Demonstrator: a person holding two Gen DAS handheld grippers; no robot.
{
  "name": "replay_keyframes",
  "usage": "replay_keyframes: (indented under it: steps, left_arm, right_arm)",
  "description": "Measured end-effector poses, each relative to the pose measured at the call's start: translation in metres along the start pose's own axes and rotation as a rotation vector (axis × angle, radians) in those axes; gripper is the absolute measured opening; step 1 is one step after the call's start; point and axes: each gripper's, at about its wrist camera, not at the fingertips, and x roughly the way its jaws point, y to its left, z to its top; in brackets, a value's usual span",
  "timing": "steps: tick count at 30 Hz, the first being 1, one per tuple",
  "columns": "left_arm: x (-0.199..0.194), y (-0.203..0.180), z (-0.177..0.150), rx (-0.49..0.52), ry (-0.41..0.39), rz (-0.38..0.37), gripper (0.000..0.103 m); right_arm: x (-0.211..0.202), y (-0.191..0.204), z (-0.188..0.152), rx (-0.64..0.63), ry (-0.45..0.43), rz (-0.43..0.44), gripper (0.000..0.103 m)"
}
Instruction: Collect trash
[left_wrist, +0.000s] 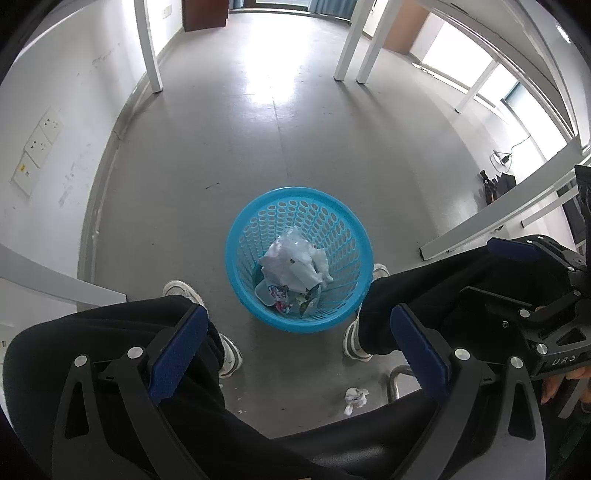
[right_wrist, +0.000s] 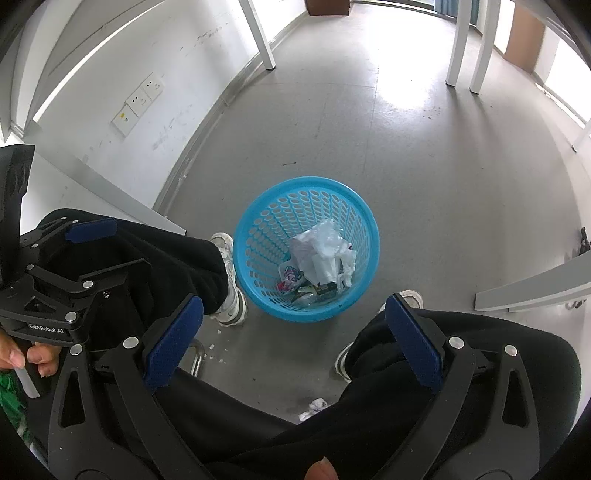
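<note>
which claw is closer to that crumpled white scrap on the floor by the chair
Hard to call; about equal. The left claw and right claw both hang open above the knees, with the white scrap below, between the feet.

Basket (left_wrist: 341, 317) between the shoes; a wad (left_wrist: 355, 398), perhaps tissue, lies nearer

Grey floor (left_wrist: 229, 155), scuffed, bright glare patch far centre. White wall (left_wrist: 74, 96) on left, marked; three socket plates (left_wrist: 38, 147) set low on it. White table legs (left_wrist: 149, 48) far left, a pair (left_wrist: 352, 44) far right. Brown cabinet (left_wrist: 205, 14) at far end. Black cable and plug (left_wrist: 502, 158) on floor at right.
</note>
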Motion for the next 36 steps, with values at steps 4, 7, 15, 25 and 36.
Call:
replay_keyframes:
  steps: [4,7,15,25,36]
  left_arm:
    - [-0.0002,-0.0013,-0.0005,0.004,0.000,0.000,0.097]
    - [-0.0002,-0.0020,-0.0009,0.004,0.000,-0.001,0.097]
    - [-0.0003,-0.0017,-0.0008,0.005,0.001,0.000,0.097]
    - [0.0003,-0.0020,-0.0012,0.003,0.004,0.000,0.097]
    - [0.0031,-0.0029,-0.0064,0.004,0.012,0.000,0.097]
  right_arm:
    - [-0.0002,-0.0004,0.0002,-0.001,0.001,0.001,0.094]
    - [0.0002,0.0005,0.0003,0.000,0.001,0.002,0.094]
    - [0.0009,0.0001,0.0000,0.000,0.003,0.002,0.094]
    - [0.0047,0.0013,-0.0043,0.007,0.009,0.005,0.094]
    - [0.0042,0.0008,-0.0043,0.006,0.013,0.005,0.094]
